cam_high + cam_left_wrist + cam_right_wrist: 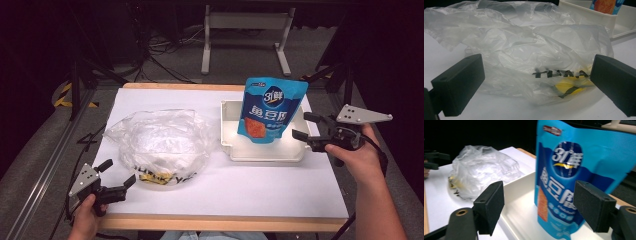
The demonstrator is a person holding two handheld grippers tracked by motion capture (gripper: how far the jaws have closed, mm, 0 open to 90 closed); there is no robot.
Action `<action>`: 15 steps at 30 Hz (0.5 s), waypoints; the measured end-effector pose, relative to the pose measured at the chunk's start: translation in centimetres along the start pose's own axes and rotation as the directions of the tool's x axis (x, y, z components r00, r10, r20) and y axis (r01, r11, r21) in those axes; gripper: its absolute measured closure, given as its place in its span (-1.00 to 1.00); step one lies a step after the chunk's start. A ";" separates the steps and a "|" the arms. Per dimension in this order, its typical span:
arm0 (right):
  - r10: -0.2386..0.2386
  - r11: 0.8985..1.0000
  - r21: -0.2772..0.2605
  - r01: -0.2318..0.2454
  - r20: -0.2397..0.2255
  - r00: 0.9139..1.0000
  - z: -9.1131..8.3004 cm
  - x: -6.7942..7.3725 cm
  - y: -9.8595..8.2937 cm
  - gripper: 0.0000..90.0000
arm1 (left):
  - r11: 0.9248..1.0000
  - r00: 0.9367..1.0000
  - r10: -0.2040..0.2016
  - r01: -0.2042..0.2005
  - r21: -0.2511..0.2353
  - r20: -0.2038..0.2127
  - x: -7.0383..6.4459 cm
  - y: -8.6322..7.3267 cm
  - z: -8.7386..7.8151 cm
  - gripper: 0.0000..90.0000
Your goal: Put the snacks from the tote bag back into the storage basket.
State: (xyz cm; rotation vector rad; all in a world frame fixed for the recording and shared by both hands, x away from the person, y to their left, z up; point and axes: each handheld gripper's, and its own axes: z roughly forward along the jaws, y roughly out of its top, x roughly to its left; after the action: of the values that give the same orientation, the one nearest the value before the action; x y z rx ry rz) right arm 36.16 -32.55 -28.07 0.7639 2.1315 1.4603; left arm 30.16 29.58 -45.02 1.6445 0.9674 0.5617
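Down at the near left corner of the worktop (280, 195), the left gripper (116, 180) sits low in a person's hand, its two black jaws spread wide and aimed at the crumpled clear plastic bag (160, 142). From the left gripper view, the bag (524, 57) fills the gap between the jaws without either pad touching it; black lettering and a patch of yellow show through its lower front. It lies on the white sheet covering the left half of the worktop, close to the near edge.

Over on the right half, a shallow white tray (265, 152) rests near the right edge, just beside the bag but apart from it. A blue snack pouch (270, 107) stands upright inside it, leaning slightly toward the far wall, with white characters and an orange panel on its face.

At the tray's right side, the right gripper (305, 126) hovers, held in the other hand, jaws apart. In the right gripper view, the pouch (579, 177) stands between the open pads, clear of both, with the tray (519, 202) beneath it.
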 end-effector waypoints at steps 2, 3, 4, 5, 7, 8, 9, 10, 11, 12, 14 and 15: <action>-0.004 1.000 -0.003 0.004 -0.006 1.000 0.0 0.3 0.0 -0.45 | 1.000 1.000 0.001 -0.001 0.000 0.001 0.0 0.0 0.0 -1.00; -0.009 1.000 -0.009 0.009 -0.020 1.000 0.0 0.7 0.1 -0.45 | 1.000 1.000 0.000 0.000 -0.008 0.001 0.0 0.0 0.0 -1.00; -0.018 1.000 -0.024 0.017 -0.037 0.999 0.0 1.3 0.2 -0.46 | 1.000 1.000 0.002 -0.002 -0.003 0.001 0.0 0.0 0.0 -1.00; -0.022 0.999 -0.036 0.020 -0.053 0.998 0.0 1.8 0.2 -0.48 | 1.000 1.000 0.001 -0.001 -0.002 0.003 0.0 0.0 0.0 -1.00; -0.028 0.998 -0.051 0.024 -0.077 0.997 0.2 2.8 0.3 -0.51 | 1.000 1.000 0.002 -0.002 -0.001 0.003 -0.1 0.1 0.0 -1.00; -0.033 0.998 -0.055 0.028 -0.089 0.996 0.3 3.2 0.3 -0.51 | 1.000 1.000 0.003 -0.003 -0.006 0.004 -0.1 0.0 0.1 -1.00; -0.043 0.998 -0.059 0.038 -0.096 0.994 0.4 3.6 0.3 -0.52 | 1.000 1.000 0.003 -0.003 -0.008 0.005 -0.1 0.1 0.1 -1.00; -0.043 0.998 -0.059 0.038 -0.096 0.994 0.4 3.6 0.3 -0.52 | 1.000 1.000 0.003 -0.003 -0.008 0.005 -0.1 0.1 0.1 -1.00; -0.051 0.997 -0.056 0.045 -0.108 0.993 0.6 4.2 0.1 -0.52 | 1.000 1.000 0.003 -0.003 -0.009 0.005 -0.1 0.1 0.1 -1.00; -0.056 0.997 -0.057 0.049 -0.116 0.992 0.8 4.6 0.0 -0.53 | 1.000 1.000 0.003 -0.003 -0.010 0.003 -0.1 0.1 0.1 -1.00; -0.062 0.997 -0.052 0.056 -0.127 0.990 1.2 5.3 -0.4 -0.53 | 1.000 1.000 0.000 0.000 -0.011 0.004 -0.1 0.1 0.1 -1.00; -0.064 0.997 -0.050 0.058 -0.129 0.990 1.4 5.5 -0.5 -0.53 | 1.000 1.000 0.003 -0.003 -0.012 0.002 -0.1 0.1 0.1 -1.00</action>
State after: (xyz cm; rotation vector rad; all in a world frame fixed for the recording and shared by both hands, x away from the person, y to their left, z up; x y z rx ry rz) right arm 32.83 -28.07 -29.33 0.5955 2.1887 1.5597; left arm 30.25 29.45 -44.95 1.6357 0.9588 0.5666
